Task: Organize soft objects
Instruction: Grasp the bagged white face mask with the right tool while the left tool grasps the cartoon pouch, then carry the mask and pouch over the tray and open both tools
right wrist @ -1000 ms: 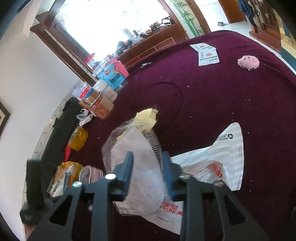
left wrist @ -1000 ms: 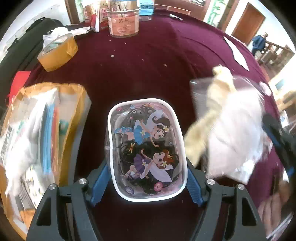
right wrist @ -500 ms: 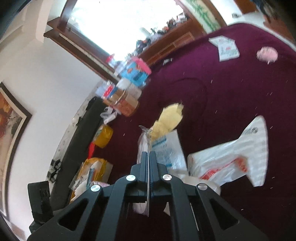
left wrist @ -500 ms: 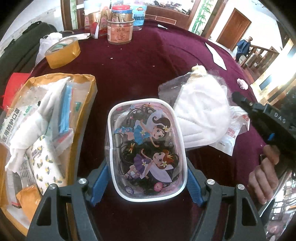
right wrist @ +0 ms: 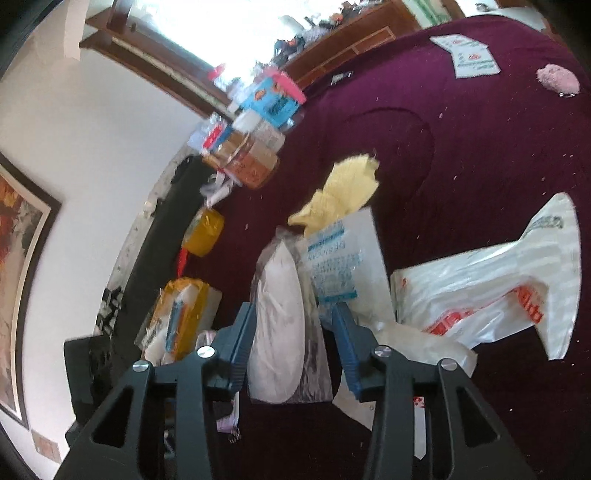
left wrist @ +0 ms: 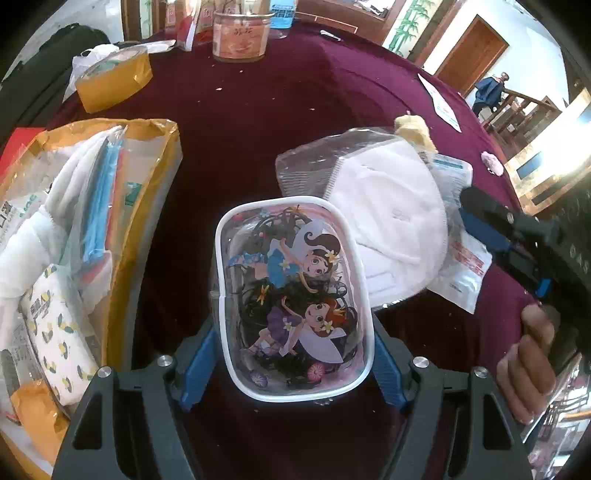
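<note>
My left gripper (left wrist: 291, 363) is shut on a clear plastic box with a cartoon-fairy lid (left wrist: 291, 295), held above the maroon table (left wrist: 258, 110). A white face mask in a clear bag (left wrist: 384, 218) lies just right of the box, with a yellow cloth (left wrist: 415, 129) behind it. In the right wrist view my right gripper (right wrist: 291, 350) is open, its blue pads either side of the bagged mask (right wrist: 280, 325). The yellow cloth (right wrist: 343, 192) and a printed packet (right wrist: 340, 258) lie beyond it.
An open yellow bag of masks and tissue packs (left wrist: 66, 236) lies at the left. A tape roll (left wrist: 114, 79), a jar (left wrist: 239, 35) and bottles stand at the far edge. A white plastic bag (right wrist: 498, 284), a pink puff (right wrist: 557, 79) and leaflets (right wrist: 469, 55) lie to the right.
My right gripper closed on the bagged mask, carried it next to the fairy box, then opened around it. The left gripper keeps holding the box.
</note>
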{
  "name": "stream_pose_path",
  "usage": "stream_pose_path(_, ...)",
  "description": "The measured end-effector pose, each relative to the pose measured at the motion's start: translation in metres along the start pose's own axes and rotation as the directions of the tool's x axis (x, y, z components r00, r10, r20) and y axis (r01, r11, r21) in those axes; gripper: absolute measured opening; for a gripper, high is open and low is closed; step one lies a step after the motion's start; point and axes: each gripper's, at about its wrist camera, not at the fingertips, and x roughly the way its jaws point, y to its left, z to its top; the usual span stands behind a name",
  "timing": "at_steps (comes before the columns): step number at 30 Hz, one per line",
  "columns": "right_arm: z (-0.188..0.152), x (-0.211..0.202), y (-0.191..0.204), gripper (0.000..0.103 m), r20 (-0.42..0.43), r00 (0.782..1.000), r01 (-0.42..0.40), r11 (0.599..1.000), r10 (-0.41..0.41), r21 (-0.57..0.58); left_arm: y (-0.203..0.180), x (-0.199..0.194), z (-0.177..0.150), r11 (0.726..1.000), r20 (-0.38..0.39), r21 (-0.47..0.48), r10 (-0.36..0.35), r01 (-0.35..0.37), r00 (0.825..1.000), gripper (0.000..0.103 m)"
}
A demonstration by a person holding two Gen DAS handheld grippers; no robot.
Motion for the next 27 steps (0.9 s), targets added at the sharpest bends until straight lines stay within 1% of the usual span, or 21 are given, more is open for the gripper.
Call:
stream_pose_path(3, -0.003, 0.008, 0.002, 0.041, -0.058, 0.998, -0.004, 1.0, 0.003, -0.019, 0.005, 0.005, 0.002, 1.0, -0.014, -0.013, -0.004, 0.004, 1.0, 0.078)
stream_pose_path(4, -0.005, 0.012, 0.005, 0.039, -0.079, 0.997, -0.003, 0.999, 0.0, -0.032, 0.006, 0.007, 0.002, 1.0, -0.02, -0.017, -0.006, 0.006, 1.0, 0.078)
stream_pose_path(5, -0.006, 0.016, 0.008, 0.032, -0.096, 0.995, 0.003, 0.999, -0.007, -0.049, 0.007, 0.008, 0.002, 1.0, -0.017, -0.015, -0.007, 0.007, 1.0, 0.078)
stream_pose_path(6, -0.008, 0.02, 0.012, 0.028, -0.11, 0.994, 0.01, 0.997, -0.018, -0.073, 0.005, 0.008, 0.002, 1.0, -0.015, -0.011, -0.006, 0.006, 1.0, 0.078)
stream_pose_path(7, -0.01, 0.022, 0.015, 0.021, -0.12, 0.993, 0.008, 0.996, -0.018, -0.09, 0.005, 0.008, 0.001, 1.0, -0.013, -0.011, -0.004, 0.004, 1.0, 0.078)
stream_pose_path(9, -0.013, 0.026, 0.022, 0.01, -0.145, 0.989, -0.014, 0.992, -0.004, -0.125, 0.004, 0.008, 0.0, 1.0, -0.011, -0.007, 0.0, 0.0, 1.0, 0.078)
stream_pose_path(10, -0.015, 0.029, 0.026, 0.003, -0.153, 0.988, -0.009, 0.99, -0.013, -0.144, 0.004, 0.008, 0.0, 1.0, -0.01, -0.006, -0.001, 0.001, 1.0, 0.078)
stream_pose_path(14, -0.019, 0.034, 0.033, 0.002, -0.165, 0.985, 0.024, 0.981, -0.056, -0.192, 0.005, 0.004, -0.002, 1.0, -0.004, -0.014, -0.008, 0.008, 1.0, 0.078)
stream_pose_path(16, -0.019, 0.026, 0.038, 0.002, -0.134, 0.991, -0.006, 0.978, -0.023, -0.21, 0.005, -0.006, -0.005, 1.0, 0.015, -0.009, -0.002, 0.002, 1.0, 0.078)
stream_pose_path(18, -0.02, 0.016, 0.044, 0.002, -0.089, 0.996, -0.038, 0.972, 0.017, -0.231, 0.004, -0.024, -0.01, 1.0, 0.053, 0.004, -0.011, 0.011, 0.999, 0.078)
stream_pose_path(22, -0.02, -0.003, 0.051, 0.002, -0.02, 0.995, -0.098, 0.96, 0.096, -0.264, 0.011, -0.068, -0.023, 0.999, 0.135, 0.028, -0.031, 0.028, 0.99, 0.078)
stream_pose_path(25, -0.02, -0.009, 0.053, 0.002, 0.008, 0.993, -0.111, 0.956, 0.118, -0.27, 0.03, -0.1, -0.033, 0.999, 0.181, 0.032, -0.042, 0.036, 0.983, 0.078)
stream_pose_path(27, -0.02, -0.011, 0.054, 0.002, 0.02, 0.991, -0.124, 0.955, 0.134, -0.27, 0.052, -0.12, -0.037, 0.999, 0.21, 0.013, -0.043, 0.041, 0.977, 0.078)
